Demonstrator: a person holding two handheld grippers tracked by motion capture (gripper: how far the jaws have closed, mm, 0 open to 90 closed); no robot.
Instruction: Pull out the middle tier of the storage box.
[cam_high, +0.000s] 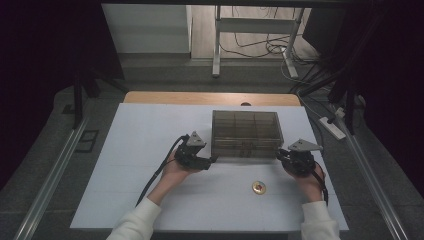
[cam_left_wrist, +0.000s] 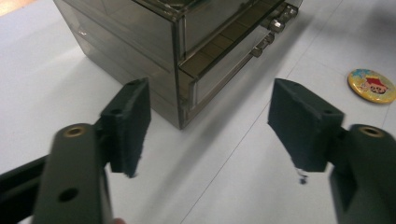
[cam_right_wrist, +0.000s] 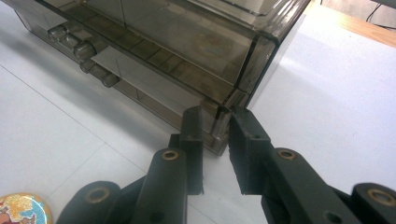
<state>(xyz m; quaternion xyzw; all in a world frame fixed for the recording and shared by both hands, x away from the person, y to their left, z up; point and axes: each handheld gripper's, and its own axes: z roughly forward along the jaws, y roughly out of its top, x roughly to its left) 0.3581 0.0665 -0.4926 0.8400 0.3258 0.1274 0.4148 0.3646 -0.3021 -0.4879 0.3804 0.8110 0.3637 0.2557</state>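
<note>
From above, a smoky plastic drawer box is seen flanked by the left gripper and right gripper. Along the left gripper's jaws, the near corner is seen ahead of pads spread wide and empty; they should be centred on it. Between the right gripper's jaws, the other front corner is pinched and should be kept steady.

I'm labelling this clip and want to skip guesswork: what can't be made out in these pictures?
- Smoky clear plastic drawer box: contents unreadable; tinted walls, small in the high view.
- Round gold badge: picture cut off by the right gripper view's edge, tiny in the high view.
- Right gripper: whether its pads press the box corner.
</note>
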